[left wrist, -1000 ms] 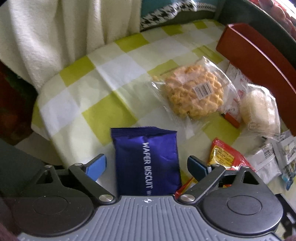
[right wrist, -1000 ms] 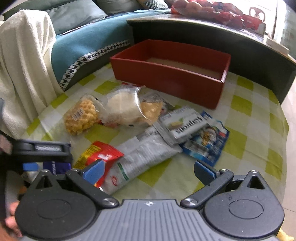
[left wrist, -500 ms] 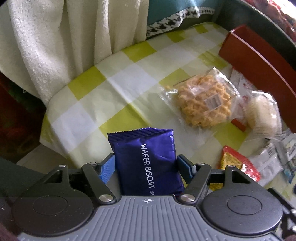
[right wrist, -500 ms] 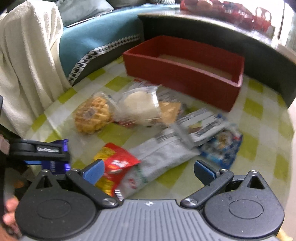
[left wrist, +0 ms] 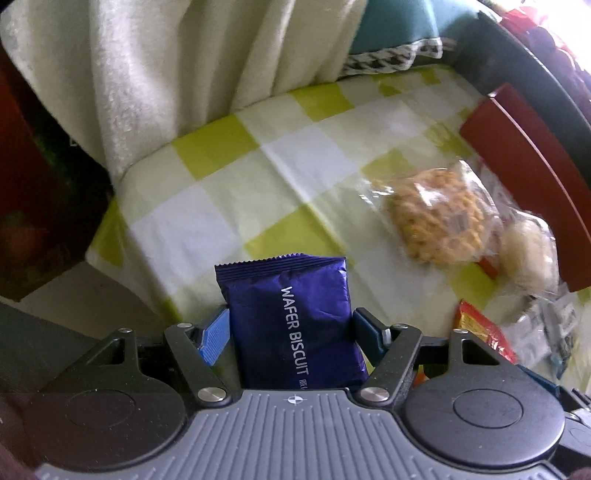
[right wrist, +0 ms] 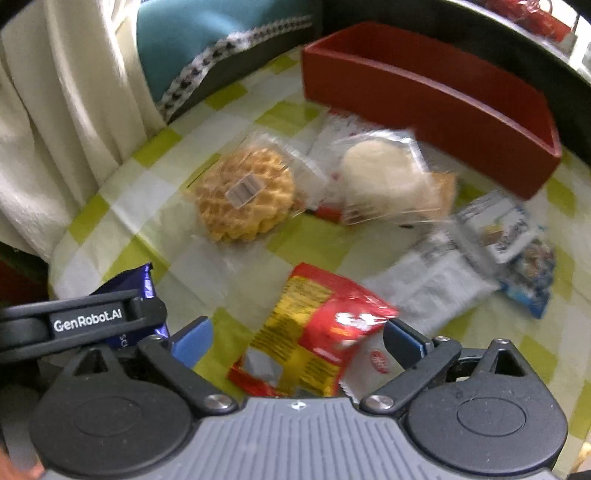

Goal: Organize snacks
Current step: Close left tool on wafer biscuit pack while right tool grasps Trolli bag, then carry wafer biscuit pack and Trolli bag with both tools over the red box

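My left gripper (left wrist: 290, 328) is shut on a dark blue wafer biscuit packet (left wrist: 291, 321) and holds it above the table's left edge. The packet's corner also shows in the right wrist view (right wrist: 142, 282), behind the left gripper's body. My right gripper (right wrist: 295, 338) is open, its fingers either side of a red and yellow snack packet (right wrist: 314, 328) lying on the checked tablecloth (right wrist: 236, 273). A red box (right wrist: 436, 99) stands at the back right. A wrapped waffle (right wrist: 243, 192) and a wrapped white bun (right wrist: 376, 170) lie before it.
A grey-white packet (right wrist: 439, 284), a white and blue packet (right wrist: 506, 232) and a blue packet (right wrist: 532, 284) lie to the right. A cream blanket (left wrist: 147, 74) hangs at the left. A teal cushion (right wrist: 207, 33) sits behind. The table edge (left wrist: 110, 236) drops off at the left.
My left gripper closed on the blue wafer packet and lifted it. My right gripper moved forward and down until its open fingers flank the red and yellow packet.
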Demonstrator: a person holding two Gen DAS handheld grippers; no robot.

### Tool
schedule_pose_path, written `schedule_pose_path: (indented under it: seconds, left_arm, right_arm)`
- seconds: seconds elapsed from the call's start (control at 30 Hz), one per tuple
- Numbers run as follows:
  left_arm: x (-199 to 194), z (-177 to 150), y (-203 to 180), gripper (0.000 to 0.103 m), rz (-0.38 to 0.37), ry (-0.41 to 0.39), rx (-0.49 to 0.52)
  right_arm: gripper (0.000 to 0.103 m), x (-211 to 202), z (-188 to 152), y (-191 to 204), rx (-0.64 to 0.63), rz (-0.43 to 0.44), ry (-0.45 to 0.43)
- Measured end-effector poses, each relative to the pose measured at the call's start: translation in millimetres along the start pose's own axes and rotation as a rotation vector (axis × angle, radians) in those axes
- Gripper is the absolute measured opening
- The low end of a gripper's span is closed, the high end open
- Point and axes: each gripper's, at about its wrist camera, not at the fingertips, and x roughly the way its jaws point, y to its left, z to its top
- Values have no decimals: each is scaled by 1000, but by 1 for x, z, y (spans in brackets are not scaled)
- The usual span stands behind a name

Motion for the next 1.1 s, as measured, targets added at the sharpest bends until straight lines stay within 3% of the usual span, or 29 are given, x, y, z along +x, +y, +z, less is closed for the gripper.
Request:
schedule_pose_path:
  seconds: [0.07, 0.13, 0.27, 0.33, 0.4, 0.6, 0.7, 0.8, 0.83, 0.87, 0.93, 1.1]
  left_arm:
    - [-1, 0, -1, 72, -3, -7, 15]
    - [0, 0, -4, 74, 4, -10, 30]
    - [0, -1, -11, 75, -9, -9, 45]
    - [2, -3, -17, 75, -46, 9, 50]
    - [4, -7, -29, 76, -34, 5, 93]
    - [7, -19, -60, 76, -96, 14, 175]
    - [5, -24, -62, 81, -46, 10, 198]
    - [-1, -30, -61, 85, -23, -5, 202]
    - [-3, -33, -64, 86, -10, -13, 220]
    - [-4, -38, -67, 86, 7, -18, 245]
    - [0, -47, -76, 87, 43, -12, 299]
    - [13, -52, -81, 91, 86, 19, 347]
  right_arm:
    - [85, 13, -1, -1, 10, -28, 37]
    - [83, 19, -6, -4, -25, -38, 36]
    - [62, 13, -9, -6, -144, -50, 40]
    - [59, 8, -11, -17, -174, -72, 35]
    - [58, 2, -13, -31, -180, -83, 30]
    - [57, -6, -19, -54, -180, -18, 16]
    - [59, -1, -25, -59, -183, 0, -4]
    - [68, 3, -29, -60, -202, 16, -31]
    - [75, 4, -31, -61, -208, 16, -35]
    - [90, 6, -31, -62, -222, 21, -33]
    - [103, 14, -32, -62, -245, 36, -5]
    - [103, 18, -33, -66, -255, 34, -28]
